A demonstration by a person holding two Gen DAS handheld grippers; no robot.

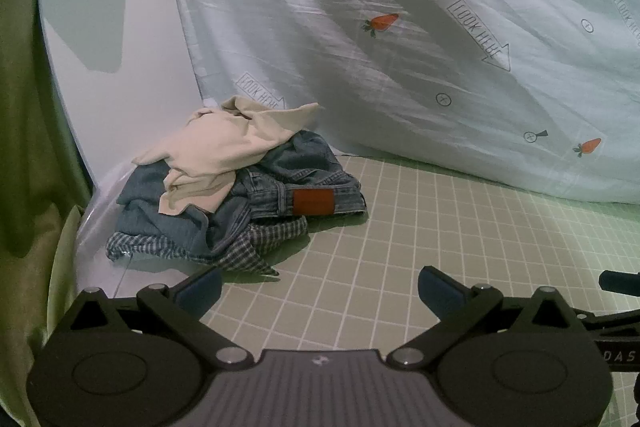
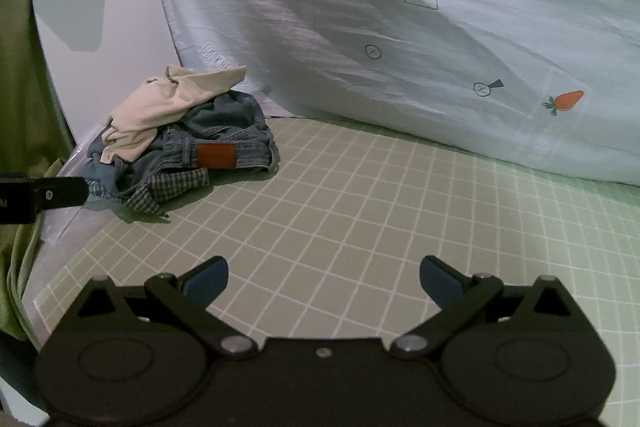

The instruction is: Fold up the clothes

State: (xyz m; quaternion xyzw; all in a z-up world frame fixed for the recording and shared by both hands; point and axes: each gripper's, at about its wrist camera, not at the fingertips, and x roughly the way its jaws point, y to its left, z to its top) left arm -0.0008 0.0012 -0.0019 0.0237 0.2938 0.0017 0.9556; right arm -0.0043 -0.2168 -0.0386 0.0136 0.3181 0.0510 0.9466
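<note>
Nothing picked yet — both claws, left [image 1: 320,291] and right [image 2: 324,279], gape empty; next, likely the cream top [image 1: 224,151] from the pile, centre-left.

Left gripper [image 1: 320,293]: matte black housing with two large round covers, each bearing a shallow raised disc. Centre plate grey, finely ribbed, marked with a small white emblem. Black linkage arms pinned by silver round-head screws at inner and outer pivots. Fingers [image 1: 200,291] black, tipped with dark blue pads.

Right gripper [image 2: 324,281]: same black twin-disc housing and silver pivot screws; centre section plain black with one small silver screw. Fingers [image 2: 206,281] black with dark blue pads. White lettering, partly cut off, on the side bar.
</note>
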